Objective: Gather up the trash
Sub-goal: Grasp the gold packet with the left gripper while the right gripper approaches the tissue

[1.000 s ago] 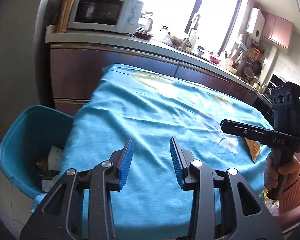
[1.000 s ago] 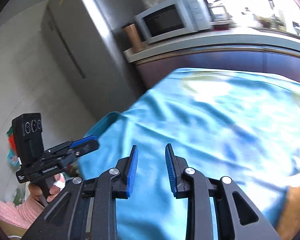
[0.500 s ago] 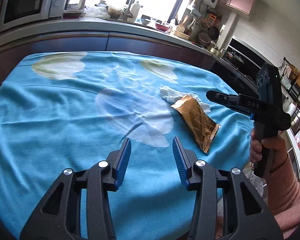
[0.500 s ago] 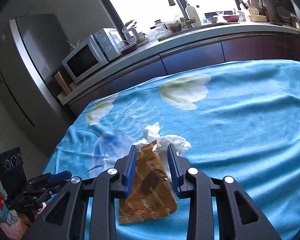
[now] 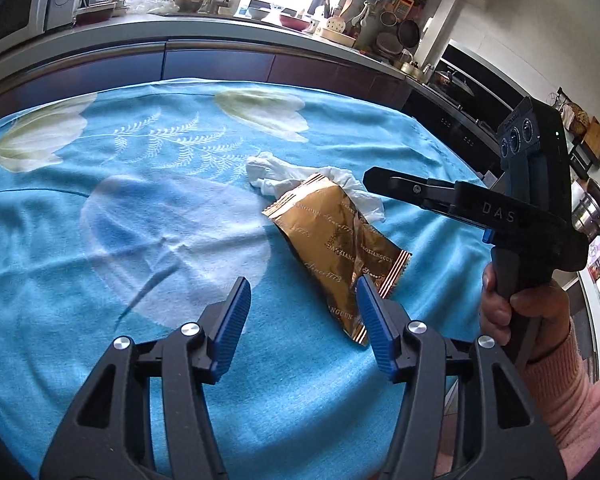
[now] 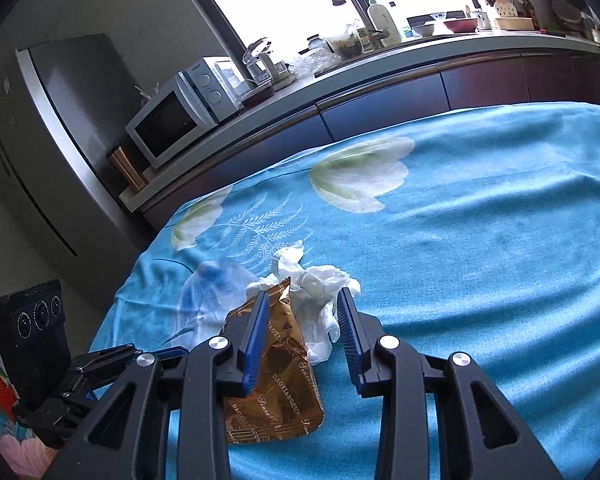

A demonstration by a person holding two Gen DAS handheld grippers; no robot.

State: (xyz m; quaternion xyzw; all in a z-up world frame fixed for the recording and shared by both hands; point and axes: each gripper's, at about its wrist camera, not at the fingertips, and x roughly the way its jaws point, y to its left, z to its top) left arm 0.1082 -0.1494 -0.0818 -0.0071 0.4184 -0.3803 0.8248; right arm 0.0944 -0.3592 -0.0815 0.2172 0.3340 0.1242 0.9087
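A gold snack wrapper (image 5: 336, 248) lies flat on the blue flowered tablecloth (image 5: 100, 240), its far end overlapping a crumpled white tissue (image 5: 276, 172). My left gripper (image 5: 304, 320) hovers just short of the wrapper's near corner, jaws opening, nothing pressed between the pads. In the right wrist view the wrapper (image 6: 284, 380) and tissue (image 6: 320, 284) lie under and between the fingers of my right gripper (image 6: 302, 320). Its jaws are opening and the pads do not press on either. Seen from the left wrist, the right gripper (image 5: 380, 184) reaches over the tissue. The left gripper (image 6: 168, 354) shows at lower left.
A kitchen counter (image 6: 380, 68) runs behind the table, with a microwave (image 6: 180, 116), a tap and bottles. A grey fridge (image 6: 52, 140) stands at the left. A hand in a pink sleeve (image 5: 560, 368) holds the right gripper. Cupboard fronts and an oven sit beyond the table's right edge.
Both grippers swung from the table's bin side across to the wrapper and tissue, which came into view. The blue bin left the picture. Both pairs of jaws stand wider.
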